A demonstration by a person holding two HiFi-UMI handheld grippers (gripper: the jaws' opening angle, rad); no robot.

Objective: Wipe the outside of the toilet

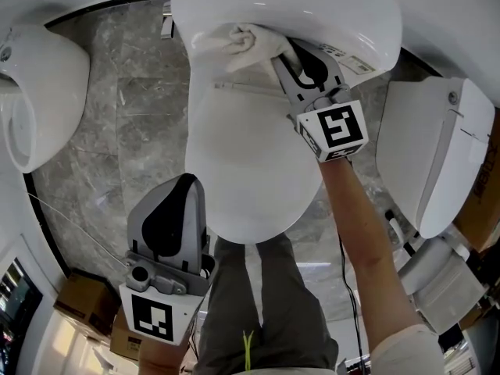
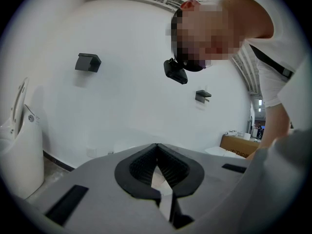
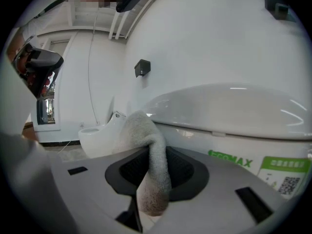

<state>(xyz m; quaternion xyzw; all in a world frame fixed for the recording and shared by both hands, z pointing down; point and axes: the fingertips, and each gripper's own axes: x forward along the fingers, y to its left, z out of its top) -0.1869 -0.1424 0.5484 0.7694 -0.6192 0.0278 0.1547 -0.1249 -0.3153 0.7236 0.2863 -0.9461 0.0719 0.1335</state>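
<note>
A white toilet [image 1: 250, 170] with its lid down fills the middle of the head view, its tank [image 1: 344, 14] at the top. My right gripper [image 1: 293, 69] is shut on a white cloth [image 1: 242, 44], which is pressed against the toilet where the lid meets the tank. In the right gripper view the cloth [image 3: 151, 165] hangs from the jaws beside the toilet's white body [image 3: 229, 116]. My left gripper [image 1: 181, 198] hovers by the bowl's front left, shut and empty. The left gripper view shows its jaws [image 2: 157, 165] pointing up at a wall and a person.
Another white toilet [image 1: 35, 92] stands at the left, and a third [image 1: 433, 147] at the right. Grey marble floor [image 1: 133, 116] lies between them. Cardboard boxes [image 1: 82, 299] sit at the lower left. The person's legs [image 1: 262, 311] stand right before the bowl.
</note>
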